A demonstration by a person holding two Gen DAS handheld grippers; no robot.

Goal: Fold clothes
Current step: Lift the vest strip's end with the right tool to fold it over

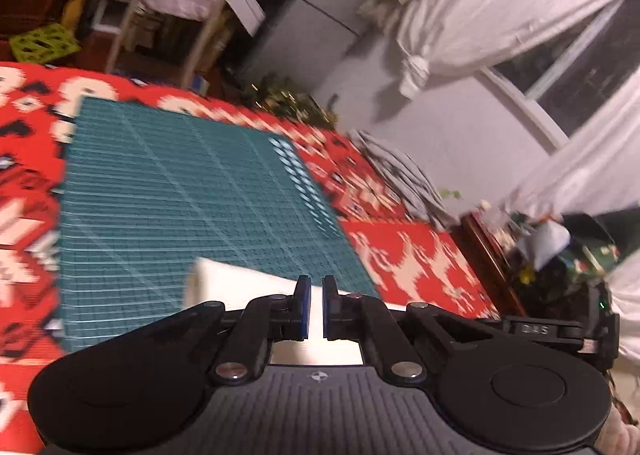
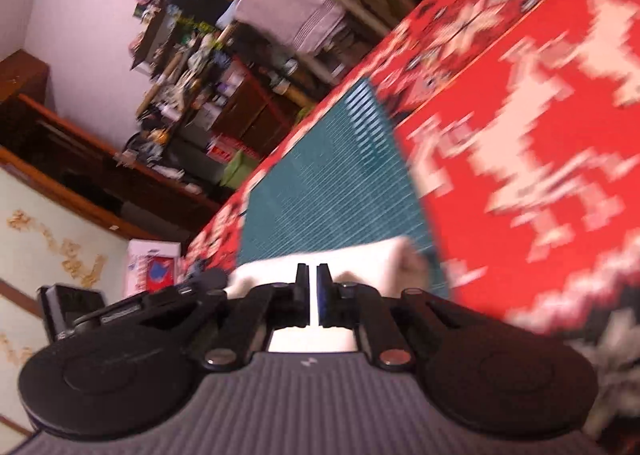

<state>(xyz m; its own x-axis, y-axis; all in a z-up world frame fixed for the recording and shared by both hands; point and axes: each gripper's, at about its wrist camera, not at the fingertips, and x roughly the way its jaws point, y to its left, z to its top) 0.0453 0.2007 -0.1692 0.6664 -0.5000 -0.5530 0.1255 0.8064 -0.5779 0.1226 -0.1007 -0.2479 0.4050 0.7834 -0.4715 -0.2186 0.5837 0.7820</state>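
Two claws, both nearly closed, each pinching white cloth. Left claw (image 1: 315, 307): black linkage arms, blue pad faces, a narrow gap between the pads with white fabric showing through it and below. Right claw (image 2: 313, 301): same build, an even thinner gap, white fabric in it too. Whether the pads actually bite the cloth is hard to confirm; it reads as a grip on both.

White garment (image 1: 240, 287) is soft, matte and thick-looking, with a rounded rolled edge on its left end in the left wrist view. In the right wrist view the same garment (image 2: 372, 263) runs as a band across the near end of the mat, its right end bunched into a blunt lump.

Green cutting mat (image 1: 180, 195): flat, rectangular, fine pale grid lines, a column of light marks along its right edge. It lies on a red woven cloth (image 1: 408, 255) with blocky cream and black pixel-style motifs that covers the surface.

Grey crumpled clothing (image 1: 404, 175) is piled at the far right edge of the surface, well apart from the white garment.

Both views are motion-blurred and tilted; fine texture is lost.
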